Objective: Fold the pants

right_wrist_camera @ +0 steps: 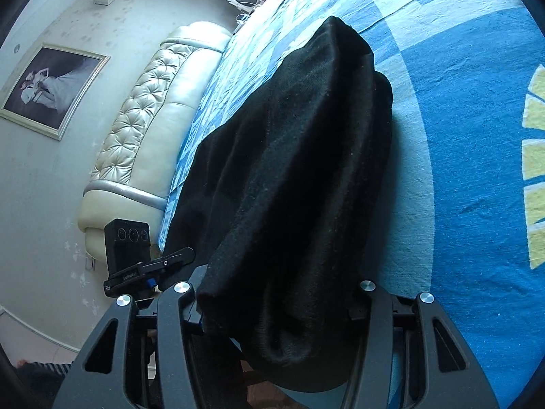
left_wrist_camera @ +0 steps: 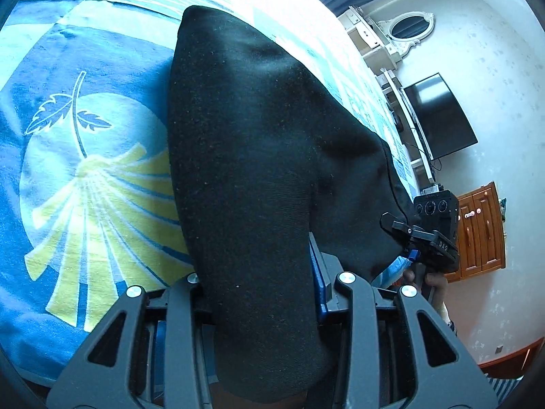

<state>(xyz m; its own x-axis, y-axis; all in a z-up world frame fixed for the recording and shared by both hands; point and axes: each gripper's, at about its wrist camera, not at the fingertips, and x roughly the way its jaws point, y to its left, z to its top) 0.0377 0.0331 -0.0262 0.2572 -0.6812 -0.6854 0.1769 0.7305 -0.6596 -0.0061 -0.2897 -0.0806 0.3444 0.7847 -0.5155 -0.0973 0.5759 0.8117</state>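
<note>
While a bed (left_wrist_camera: 85,170) under a blue patterned cover fills both views, the black pants (left_wrist_camera: 252,156) are seen draped across it and raised at the near edge. A television (left_wrist_camera: 439,116) is shown only by the left view, a padded headboard (right_wrist_camera: 143,129) only by the right. Cloth is pinched in the partly closed left gripper (left_wrist_camera: 262,306) and right gripper (right_wrist_camera: 276,310).

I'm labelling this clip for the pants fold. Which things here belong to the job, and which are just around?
Part of the job:
black pants
left gripper, clamped on the pants
right gripper, clamped on the pants
blue bedspread

Just around:
television
wooden cabinet
headboard
framed picture
</note>
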